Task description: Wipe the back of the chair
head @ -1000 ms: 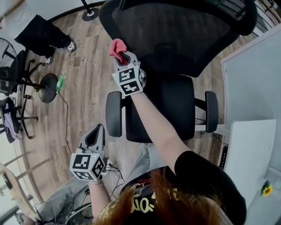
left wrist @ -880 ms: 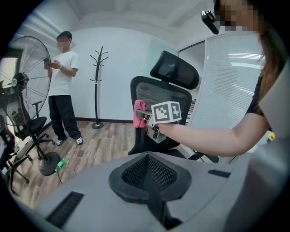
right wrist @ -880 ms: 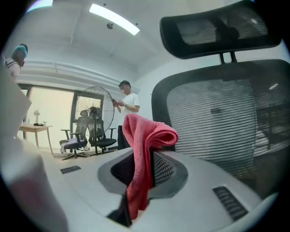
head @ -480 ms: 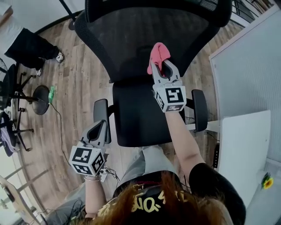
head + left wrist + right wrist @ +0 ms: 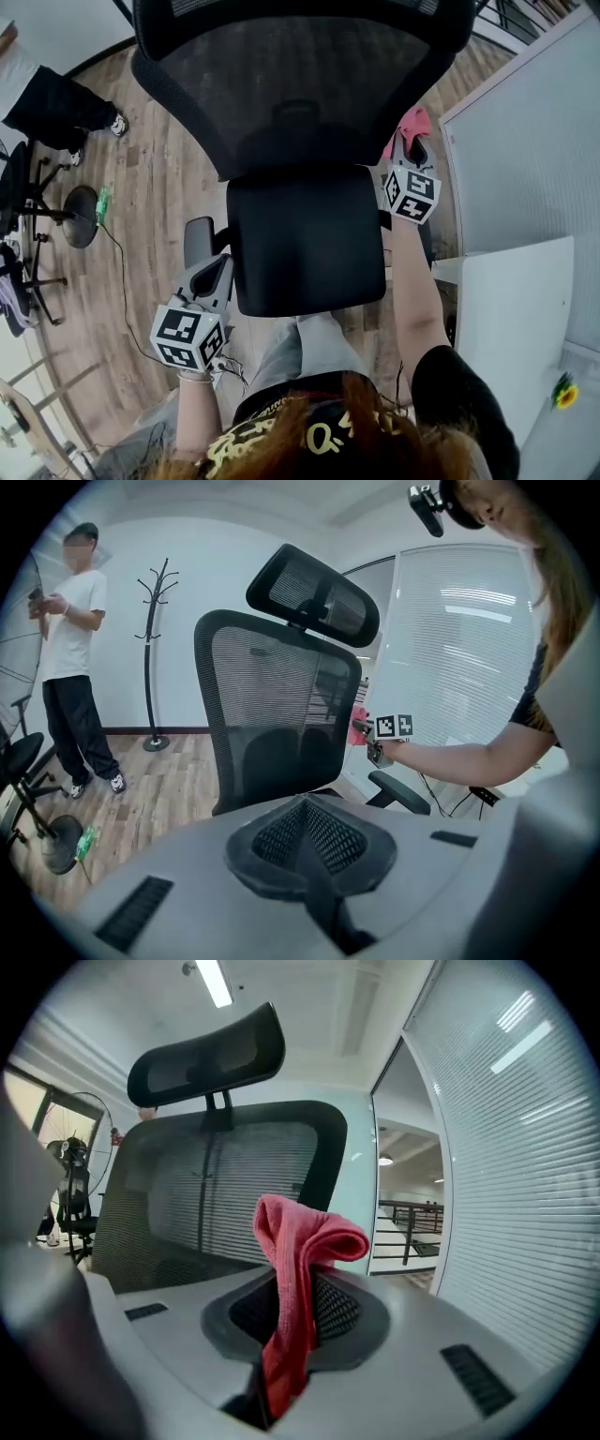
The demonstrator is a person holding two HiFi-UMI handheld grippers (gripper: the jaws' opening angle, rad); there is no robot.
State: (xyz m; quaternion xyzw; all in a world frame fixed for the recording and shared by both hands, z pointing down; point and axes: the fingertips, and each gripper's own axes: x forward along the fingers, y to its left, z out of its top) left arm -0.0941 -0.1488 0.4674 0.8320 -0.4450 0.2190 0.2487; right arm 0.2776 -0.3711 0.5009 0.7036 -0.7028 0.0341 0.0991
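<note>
Pink cloth [image 5: 413,122] reaches the right-hand edge of the black mesh chair back [image 5: 281,84], pinched in the right gripper [image 5: 409,152], whose jaws are clamped on a fold of it with the free end draped between them. A second ago the cloth was at the back's left edge, and half a second ago at its middle, so one full left-to-right pass over the mesh appears to have just ended. From the right gripper view the cloth [image 5: 295,1269] stands beside the frame's rim, though whether it touches cannot be told. The left gripper [image 5: 214,277] has barely moved, held low by the chair's left armrest [image 5: 195,242], jaws pressed together on nothing. A return stroke, higher or lower, looks the likely next step, as only one band seems covered.
</note>
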